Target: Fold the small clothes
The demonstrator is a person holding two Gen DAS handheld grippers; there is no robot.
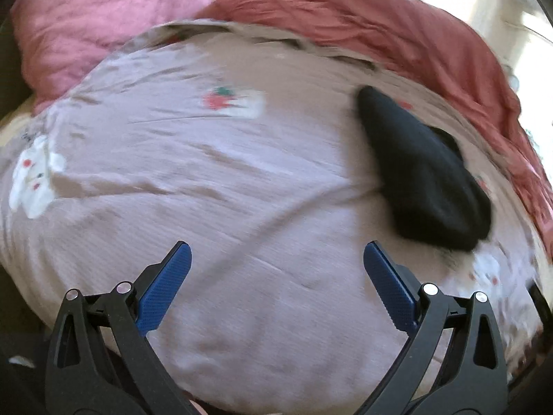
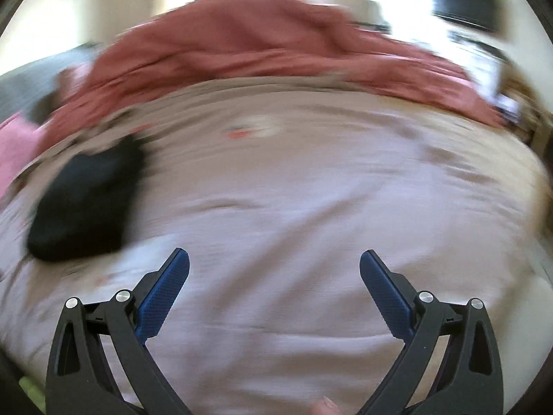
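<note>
A small black garment [image 1: 425, 173] lies folded in a compact bundle on a mauve bedsheet [image 1: 242, 173] printed with strawberries and white animals. In the left wrist view it sits up and to the right of my left gripper [image 1: 276, 259], which is open and empty above the sheet. In the right wrist view the black garment [image 2: 86, 200] lies to the upper left of my right gripper [image 2: 274, 266], also open and empty. Both views are motion-blurred.
A rumpled rust-red blanket [image 1: 397, 34] runs along the far side of the bed, also in the right wrist view [image 2: 259, 45]. A pink pillow [image 1: 86, 24] lies at the far left. Bright windows and a dark object [image 2: 463, 0] stand beyond the bed.
</note>
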